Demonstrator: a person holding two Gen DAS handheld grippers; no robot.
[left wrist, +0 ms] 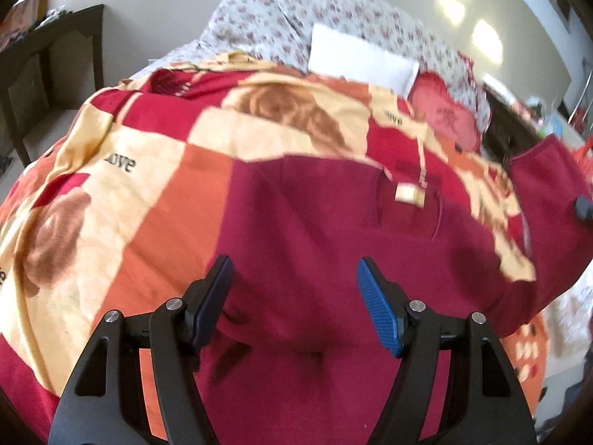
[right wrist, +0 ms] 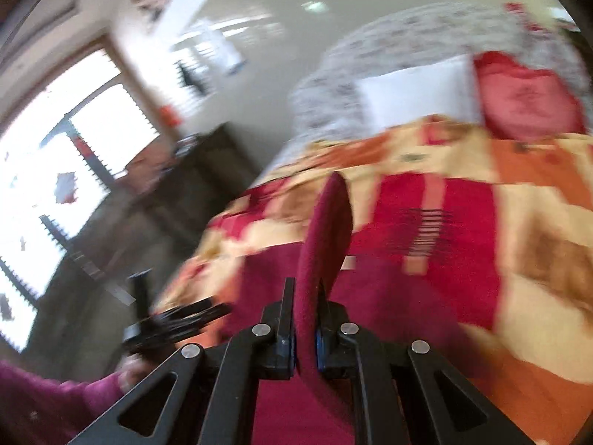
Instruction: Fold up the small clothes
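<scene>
One bed carries one patchwork blanket [left wrist: 155, 170] of red, orange and cream squares printed with brown roses; it serves as the landmark. At the blanket's far end lie two floral-print pillows [left wrist: 259, 18], with one plain white rectangular pillow [left wrist: 355, 57] propped against them and one red embroidered cushion [left wrist: 444, 111] beside that. Spread on the near part of the blanket is one dark crimson knit garment [left wrist: 315, 230], with one small cream tag [left wrist: 409, 193] on its upper part. One dark wooden side table [left wrist: 48, 59] stands off the blanket's left edge. Two grippers work here. The left gripper [left wrist: 294, 285] hangs over the garment, blue-padded fingers wide apart with nothing between them. The right gripper [right wrist: 305, 315] has its fingers pinched on a raised fold of the garment, lifted clear of the blanket. One purple sleeve [right wrist: 55, 404] shows in the right wrist view.
</scene>
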